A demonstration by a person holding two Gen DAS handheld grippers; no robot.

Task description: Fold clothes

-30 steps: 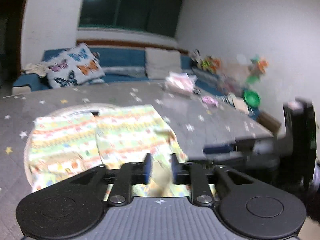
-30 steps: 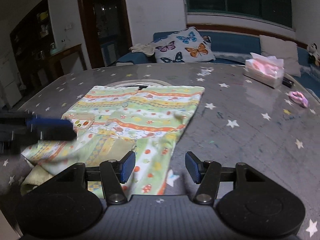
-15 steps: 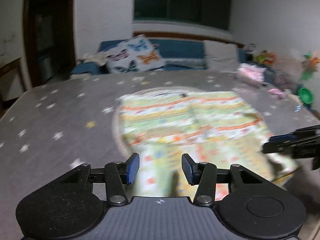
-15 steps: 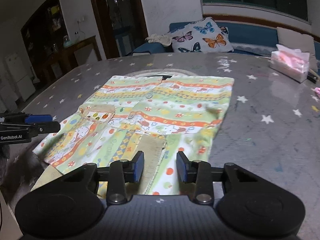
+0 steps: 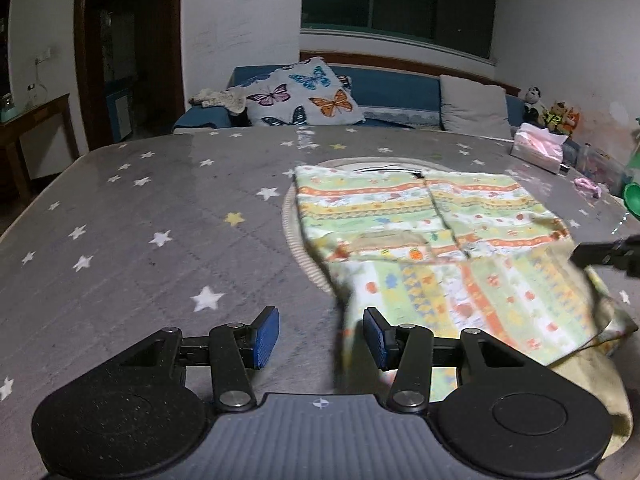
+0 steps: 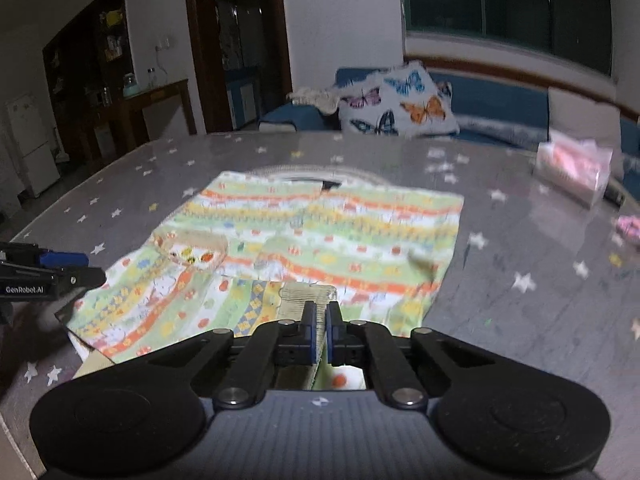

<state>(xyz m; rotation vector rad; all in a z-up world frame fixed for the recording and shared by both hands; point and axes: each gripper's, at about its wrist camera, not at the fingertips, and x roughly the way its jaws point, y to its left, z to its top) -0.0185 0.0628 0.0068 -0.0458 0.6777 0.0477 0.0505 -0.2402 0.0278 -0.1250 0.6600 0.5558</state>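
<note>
A child's patterned garment (image 5: 436, 240) in green, yellow and orange stripes lies on the grey star-print table (image 5: 160, 216); it also shows in the right wrist view (image 6: 320, 236). Its near part is folded up over the rest. My left gripper (image 5: 321, 334) is open at the garment's near left corner, with a blurred cloth edge between the pads. My right gripper (image 6: 320, 326) is shut on the garment's near beige hem (image 6: 308, 298). The right gripper's tip shows in the left wrist view (image 5: 608, 254), and the left gripper's tip in the right wrist view (image 6: 48, 270).
A tissue pack (image 5: 538, 148) and a small pink item (image 5: 588, 186) lie at the table's far right. A green object (image 5: 632, 198) sits at the right edge. A sofa with a butterfly cushion (image 5: 302, 98) stands behind the table. A dark doorway (image 5: 128, 52) is at the left.
My left gripper let go of the cloth, opened and swung round to the garment's left side. My right gripper closed from wide open onto the near hem.
</note>
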